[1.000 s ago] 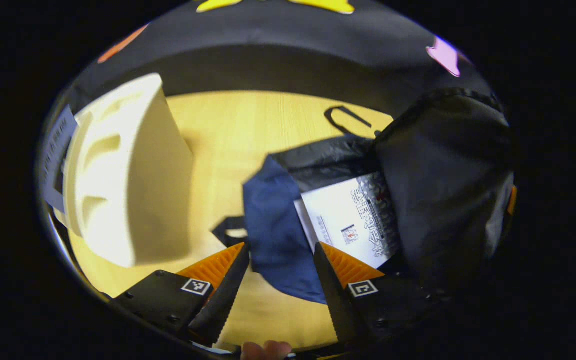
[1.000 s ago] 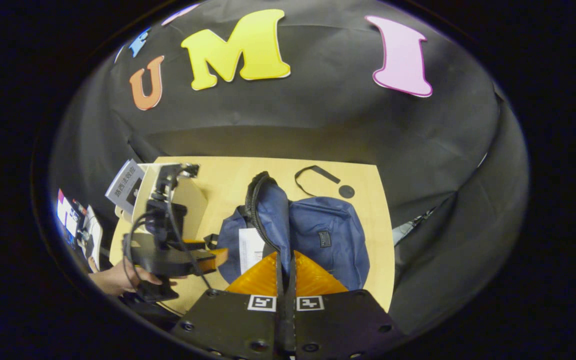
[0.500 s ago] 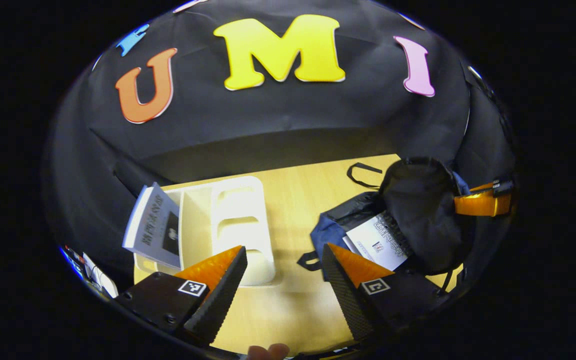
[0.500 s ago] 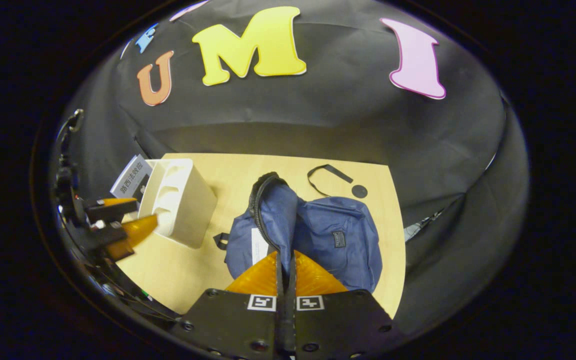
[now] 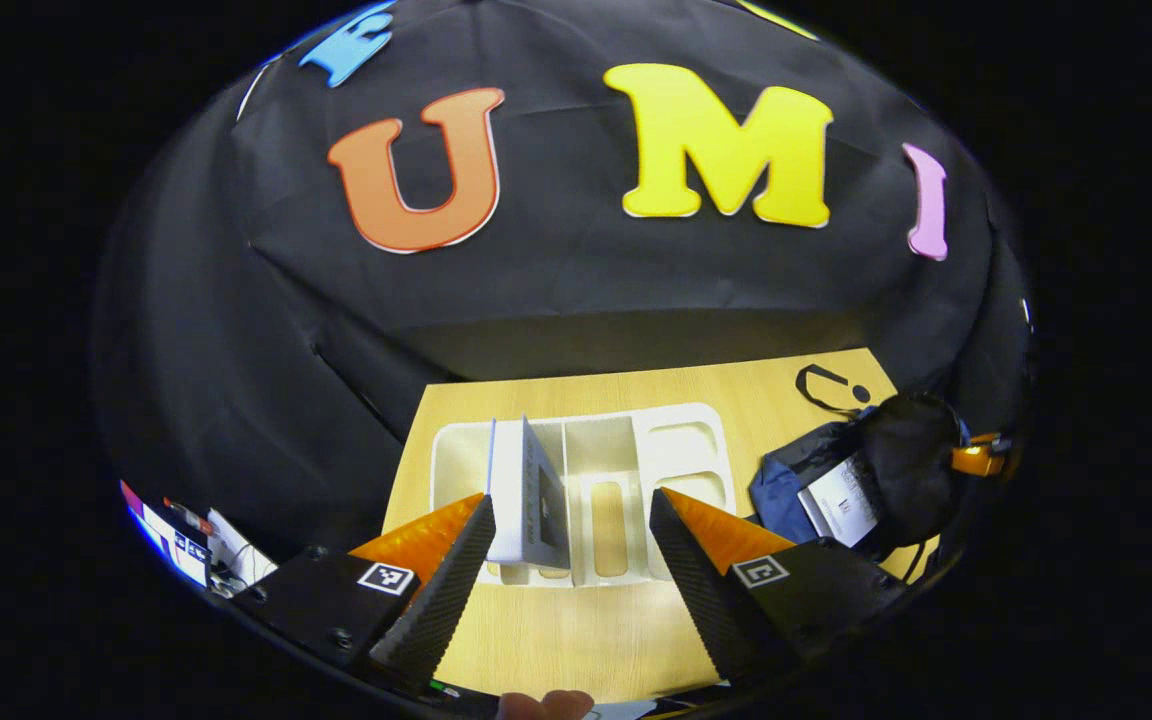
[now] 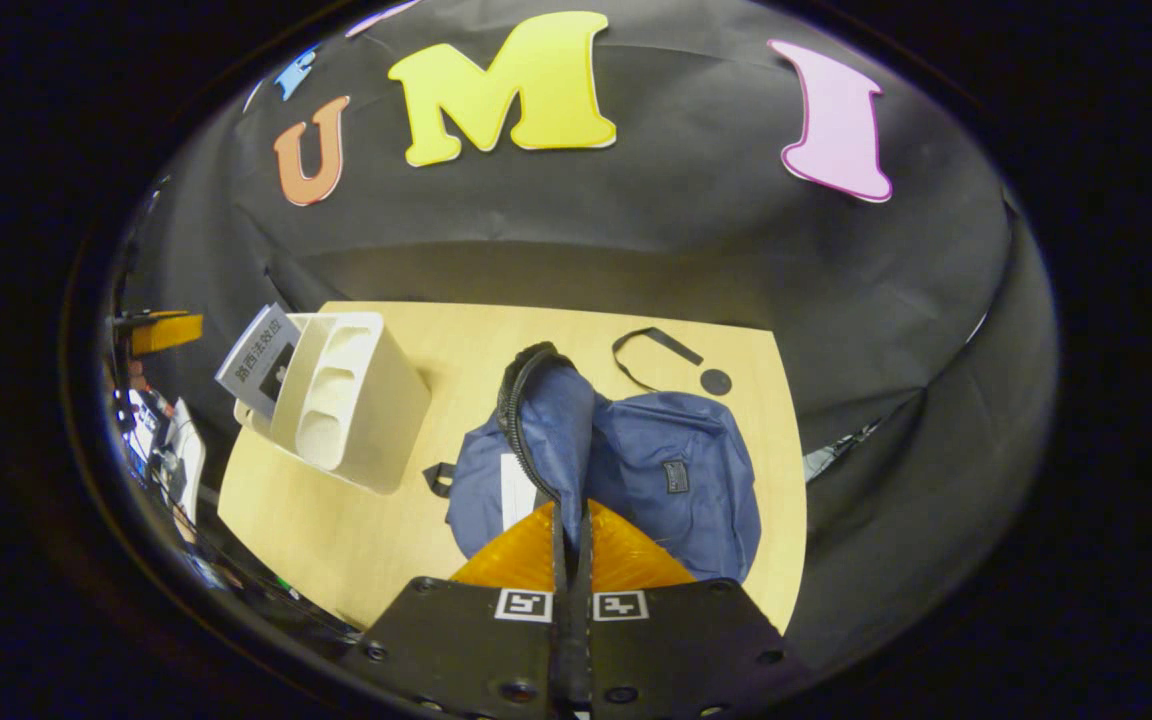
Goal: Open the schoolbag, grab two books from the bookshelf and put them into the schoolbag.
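The blue schoolbag (image 6: 681, 470) lies on the wooden table (image 6: 336, 530). Its flap (image 6: 546, 420) stands lifted, and my right gripper (image 6: 569, 525) is shut on the flap's zipper edge. One white book (image 6: 513, 485) lies inside the bag (image 5: 786, 480), where it also shows in the left gripper view as a white book (image 5: 841, 500). The white bookshelf (image 5: 626, 470) lies straight ahead of my left gripper (image 5: 571, 525), which is open and holds nothing. A grey book (image 5: 528, 490) stands in the shelf's left slot. In the right gripper view the same book (image 6: 258, 358) sticks out of the bookshelf (image 6: 351, 400).
A black strap with a round end (image 6: 664, 358) lies on the table behind the bag. The booth's black cloth walls close in at the back and on both sides. Clutter (image 5: 186, 545) sits beyond the table's left edge. My left gripper (image 6: 164, 330) shows far left in the right gripper view.
My left gripper has pulled back from the bag, leaving the white book inside, and swung left to face the bookshelf. The right gripper has kept hold of the flap.
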`<state>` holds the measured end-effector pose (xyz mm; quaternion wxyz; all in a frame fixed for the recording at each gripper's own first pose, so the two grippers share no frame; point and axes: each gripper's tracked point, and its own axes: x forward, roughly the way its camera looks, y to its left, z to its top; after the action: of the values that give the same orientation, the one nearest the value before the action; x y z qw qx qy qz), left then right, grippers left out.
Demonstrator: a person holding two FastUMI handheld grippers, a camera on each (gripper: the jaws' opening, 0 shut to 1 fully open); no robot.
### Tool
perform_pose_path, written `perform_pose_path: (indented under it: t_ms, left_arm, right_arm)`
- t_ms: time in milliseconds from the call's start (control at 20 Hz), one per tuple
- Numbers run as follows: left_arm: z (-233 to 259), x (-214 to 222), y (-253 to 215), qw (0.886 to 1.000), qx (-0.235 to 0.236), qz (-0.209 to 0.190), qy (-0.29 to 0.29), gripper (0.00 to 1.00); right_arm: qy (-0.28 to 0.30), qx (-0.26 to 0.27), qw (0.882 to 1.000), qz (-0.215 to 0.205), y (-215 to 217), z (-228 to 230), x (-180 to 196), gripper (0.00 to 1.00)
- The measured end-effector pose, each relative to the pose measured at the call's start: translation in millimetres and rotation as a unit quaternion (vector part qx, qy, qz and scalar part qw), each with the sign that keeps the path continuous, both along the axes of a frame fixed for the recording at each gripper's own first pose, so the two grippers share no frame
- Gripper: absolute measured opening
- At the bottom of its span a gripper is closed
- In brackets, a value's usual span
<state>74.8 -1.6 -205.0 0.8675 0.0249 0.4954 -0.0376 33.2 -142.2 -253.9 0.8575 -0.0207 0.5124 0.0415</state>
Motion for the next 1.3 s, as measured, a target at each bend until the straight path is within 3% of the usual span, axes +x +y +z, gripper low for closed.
perform_pose_path:
  t_ms: [250,400,550,1000,1050,1150,1250,1300]
  left_arm:
    - [-34.9,11.7,41.9,0.994,-0.043,0.027,0.101,0.99]
    - [-58.6,9.4,53.7,0.985,-0.048,0.016,0.163,1.0]
    - [-75.4,10.5,48.9,0.976,-0.055,0.002,0.213,1.0]
    - [-124.8,11.1,41.5,0.95,-0.068,0.009,0.304,1.0]
    - [-127.4,9.5,40.6,0.947,-0.067,0.008,0.314,0.96]
    - [-132.7,7.3,37.7,0.942,-0.067,0.006,0.328,1.0]
    - [-135.9,7.6,35.2,0.94,-0.065,0.001,0.335,0.97]
    - [-138.1,6.1,35.1,0.939,-0.06,0.001,0.338,0.9]
  right_arm:
    - [0.003,0.0,1.0,-0.011,-4.5,0.8,0.2,0.0]
    - [0.005,-0.004,1.0,-0.015,-8.3,1.1,0.1,0.04]
    - [0.008,-0.005,1.0,-0.019,-11.2,0.6,-0.9,0.0]
    - [0.014,0.002,0.999,-0.035,-14.0,-1.9,-2.3,0.03]
    - [0.015,0.001,0.999,-0.035,-15.1,-1.9,-2.0,0.03]
    - [0.014,0.001,0.999,-0.035,-16.5,-1.4,-2.4,0.03]
    - [0.015,0.002,0.999,-0.037,-17.3,-1.8,-3.1,0.03]
    - [0.015,0.003,0.999,-0.036,-17.1,-2.0,-3.2,0.0]
